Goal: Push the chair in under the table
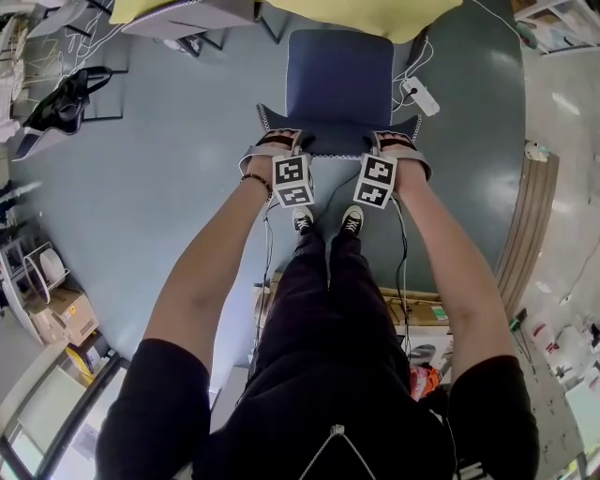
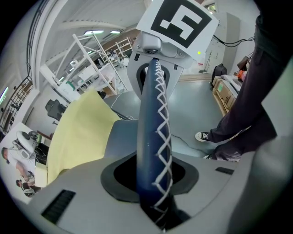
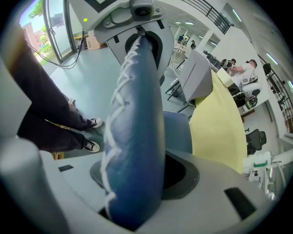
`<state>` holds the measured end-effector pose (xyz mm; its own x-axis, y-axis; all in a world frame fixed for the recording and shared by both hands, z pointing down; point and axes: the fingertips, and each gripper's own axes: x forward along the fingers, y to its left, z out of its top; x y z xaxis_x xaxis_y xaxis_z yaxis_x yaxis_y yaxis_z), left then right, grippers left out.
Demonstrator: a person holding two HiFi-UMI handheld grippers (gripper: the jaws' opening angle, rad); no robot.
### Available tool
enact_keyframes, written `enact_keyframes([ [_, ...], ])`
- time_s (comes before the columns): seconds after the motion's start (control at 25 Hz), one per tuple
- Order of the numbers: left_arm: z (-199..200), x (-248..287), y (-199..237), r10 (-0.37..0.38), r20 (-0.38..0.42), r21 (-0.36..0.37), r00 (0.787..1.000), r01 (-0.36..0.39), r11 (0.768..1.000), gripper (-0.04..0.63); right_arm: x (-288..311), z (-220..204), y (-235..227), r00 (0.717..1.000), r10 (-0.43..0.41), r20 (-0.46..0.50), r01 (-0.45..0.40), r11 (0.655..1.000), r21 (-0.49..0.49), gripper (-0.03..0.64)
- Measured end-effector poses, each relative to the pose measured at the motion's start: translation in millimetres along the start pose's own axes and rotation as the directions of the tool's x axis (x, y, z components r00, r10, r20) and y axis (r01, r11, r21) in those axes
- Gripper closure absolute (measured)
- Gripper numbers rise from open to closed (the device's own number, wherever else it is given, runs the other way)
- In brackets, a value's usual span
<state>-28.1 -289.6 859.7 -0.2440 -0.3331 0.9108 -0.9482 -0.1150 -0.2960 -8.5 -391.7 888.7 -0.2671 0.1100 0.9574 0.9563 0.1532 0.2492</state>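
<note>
**At the yellow table's near edge: one blue chair, gripped at the backrest by both grippers**

Item 1. Chair, blue upholstery. It stands on the grey floor directly ahead of the person. The far edge of the seat meets the near edge of the table, and most of the seat lies out in the open. The backrest is nearest the person and is seen edge-on from above. White zigzag stitching runs along its top seam.

Item 2. Left gripper, pointed steeply down. Its jaws are clamped over the left part of the backrest's top edge, and the padded edge fills the gap between them at a narrow setting. A marker cube sits on its upper side.

Item 3. Right gripper, also pointed steeply down. Its jaws are set wider and closed on the right part of the same top edge, where the padding looks thicker. Each gripper view shows the opposite gripper at the far end of the backrest.

Item 4. Person, both arms stretched forward. Black shoes are planted just behind the backrest, between the two grippers.

Item 5. Surroundings:
- a white power strip with its cable, on the floor right of the seat
- a black bag, far left
- a cardboard box, lower left
</note>
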Motion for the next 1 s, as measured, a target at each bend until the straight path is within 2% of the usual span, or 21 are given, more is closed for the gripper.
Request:
enact_keyframes([
  [1.0, 1, 33, 104, 0.007, 0.002, -0.044, 1.0, -0.007, 0.999, 0.486, 25, -7, -108, 1.0, 0.002, 0.028, -0.002, 1.0, -0.017, 0.426],
])
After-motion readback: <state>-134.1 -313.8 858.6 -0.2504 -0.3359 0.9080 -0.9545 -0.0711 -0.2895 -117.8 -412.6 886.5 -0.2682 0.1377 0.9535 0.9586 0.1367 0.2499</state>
